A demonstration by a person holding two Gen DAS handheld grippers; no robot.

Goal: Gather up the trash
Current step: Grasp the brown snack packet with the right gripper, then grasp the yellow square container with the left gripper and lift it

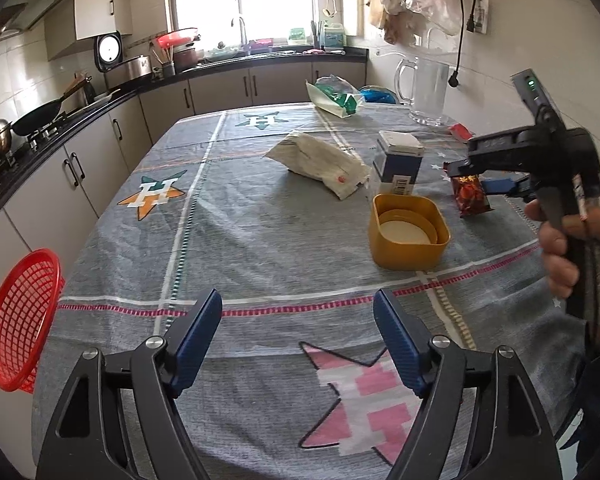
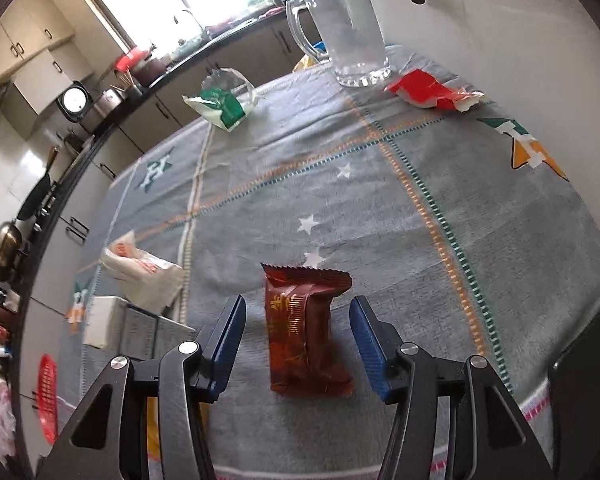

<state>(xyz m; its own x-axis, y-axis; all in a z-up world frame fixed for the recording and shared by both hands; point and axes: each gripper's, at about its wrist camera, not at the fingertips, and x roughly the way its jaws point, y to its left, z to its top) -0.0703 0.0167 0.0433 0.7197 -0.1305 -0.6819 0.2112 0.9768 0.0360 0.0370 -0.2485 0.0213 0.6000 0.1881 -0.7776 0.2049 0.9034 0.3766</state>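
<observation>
A dark red snack wrapper (image 2: pixel 306 330) lies on the grey tablecloth between the fingers of my right gripper (image 2: pixel 298 344), which is open with its pads apart from it. It also shows in the left wrist view (image 1: pixel 470 194) under the right gripper (image 1: pixel 496 184). My left gripper (image 1: pixel 298 340) is open and empty over the near table edge. Other trash on the table: a white crumpled bag (image 1: pixel 320 162), a green and white bag (image 1: pixel 334 98) and a torn red wrapper (image 2: pixel 432 90). A red mesh basket (image 1: pixel 18 320) hangs off the table's left edge.
A yellow tub (image 1: pixel 408 232) and a blue and white box (image 1: pixel 398 162) stand mid-table. A glass mug (image 2: pixel 350 28) stands at the far right by the wall. Kitchen counters with a wok (image 1: pixel 40 118) run along the left and back.
</observation>
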